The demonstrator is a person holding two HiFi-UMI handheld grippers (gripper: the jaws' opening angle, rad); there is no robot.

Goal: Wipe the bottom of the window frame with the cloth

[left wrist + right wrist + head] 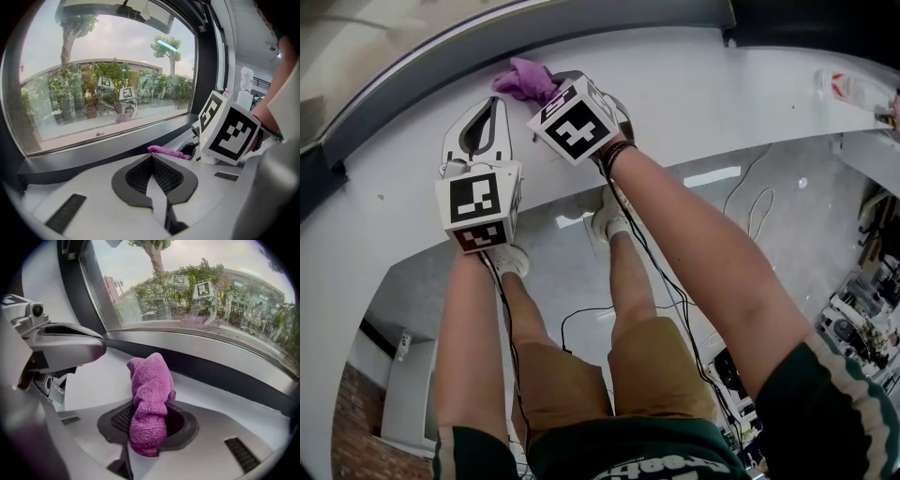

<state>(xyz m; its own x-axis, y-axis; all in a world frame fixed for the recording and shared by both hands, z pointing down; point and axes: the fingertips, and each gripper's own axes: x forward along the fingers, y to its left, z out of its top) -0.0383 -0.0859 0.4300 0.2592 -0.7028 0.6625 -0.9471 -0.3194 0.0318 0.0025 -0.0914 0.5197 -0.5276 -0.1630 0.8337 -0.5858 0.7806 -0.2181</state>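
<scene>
The right gripper (149, 422) is clenched on the purple cloth (149, 390). A bunched fold is pinched between its dark pads (117, 420), and the rest stands up and forward past the jaw tips. In the head view the cloth (528, 78) sits at the front of that gripper, over the white sill (694, 84) and just short of the grey bottom rail of the window frame (469, 52). From the right gripper view the cloth's top overlaps the dark rail (225, 373), but I cannot tell whether it actually touches the rail or the sill beneath it.

The left gripper (151, 159) is closed, its ribbed pads meeting at the tips with nothing between them. It rests just beside the right gripper, on its left, and points at the same rail. From the left gripper view the cloth (166, 151) lies ahead of the jaws and slightly to the right, apart from them.
</scene>
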